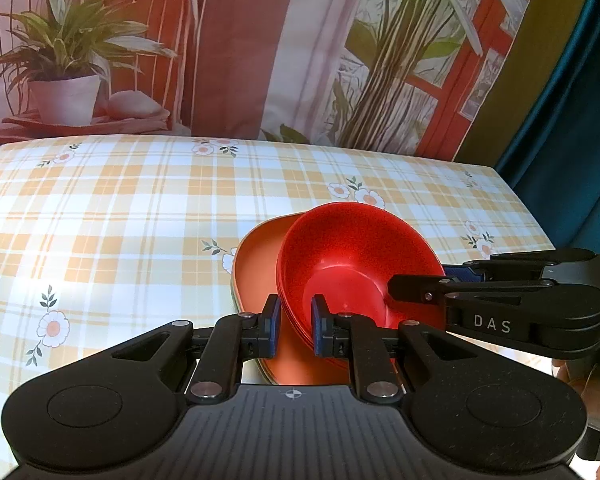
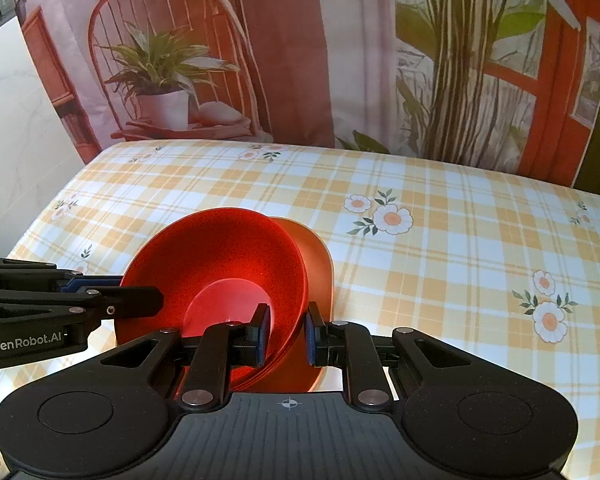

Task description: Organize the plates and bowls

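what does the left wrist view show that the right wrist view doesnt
Only the left wrist view shows the teal curtain at the table's right end. Only the right wrist view shows the white marbled wall at the left. Both share the glossy red plastic bowls, the orange plate beneath, the plaid flowered tablecloth, and the left gripper and right gripper clamping opposite rims.

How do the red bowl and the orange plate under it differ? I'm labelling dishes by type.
The red bowl is deep with steep sides; the orange plate is shallow and flatter. The bowl is a saturated, glossy red, the plate a paler matte orange. The bowl is clamped at its rim by both grippers; the plate lies on the tablecloth below. Both look like plain plastic.
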Tool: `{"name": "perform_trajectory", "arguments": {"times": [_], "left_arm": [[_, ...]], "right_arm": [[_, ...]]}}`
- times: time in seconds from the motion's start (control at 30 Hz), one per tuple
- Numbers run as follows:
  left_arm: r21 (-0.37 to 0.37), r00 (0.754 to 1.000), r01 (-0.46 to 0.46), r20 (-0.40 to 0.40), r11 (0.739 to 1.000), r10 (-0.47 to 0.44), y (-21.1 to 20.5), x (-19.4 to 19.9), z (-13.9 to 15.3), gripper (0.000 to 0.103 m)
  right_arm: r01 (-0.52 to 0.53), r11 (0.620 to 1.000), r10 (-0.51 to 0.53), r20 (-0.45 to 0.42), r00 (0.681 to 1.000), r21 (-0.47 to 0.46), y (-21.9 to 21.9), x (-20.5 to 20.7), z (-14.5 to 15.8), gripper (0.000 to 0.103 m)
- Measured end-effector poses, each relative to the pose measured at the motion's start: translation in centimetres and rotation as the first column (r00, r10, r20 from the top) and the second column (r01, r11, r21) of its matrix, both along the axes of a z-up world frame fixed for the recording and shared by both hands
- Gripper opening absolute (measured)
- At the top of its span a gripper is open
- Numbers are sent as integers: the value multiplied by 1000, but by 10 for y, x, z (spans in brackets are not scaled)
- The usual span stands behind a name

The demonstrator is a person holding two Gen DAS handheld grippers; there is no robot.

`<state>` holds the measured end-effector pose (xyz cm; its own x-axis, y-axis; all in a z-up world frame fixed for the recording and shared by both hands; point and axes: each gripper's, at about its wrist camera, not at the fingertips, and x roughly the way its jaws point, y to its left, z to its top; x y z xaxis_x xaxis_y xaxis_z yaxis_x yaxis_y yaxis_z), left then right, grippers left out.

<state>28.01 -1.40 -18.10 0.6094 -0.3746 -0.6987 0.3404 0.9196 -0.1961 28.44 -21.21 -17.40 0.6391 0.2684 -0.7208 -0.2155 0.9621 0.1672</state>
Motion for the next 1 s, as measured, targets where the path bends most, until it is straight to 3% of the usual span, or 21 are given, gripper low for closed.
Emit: {"name": "perform_trajectory", "arguments": {"times": [0.37,0.5,0.63,1.0], "left_arm": [[20,1000,3,7,1000,-3,-3,-1,1,18],[6,1000,6,7,1000,-6,-2,-1,4,30],[29,999,7,34,1000,-8,-4,-4,12,36],[67,993,-17,121,998,9,-1,-25,46,37]], "right_arm": [[-4,1000,4,8,1000,-8,1,-1,1,22],[-3,1000,3,19,1000,-18,4,-4,5,27],[3,1000,-2,39,999,-21,5,-8,13,41],[31,999,-28,114,993,-33,-3,-28,45,49]]}}
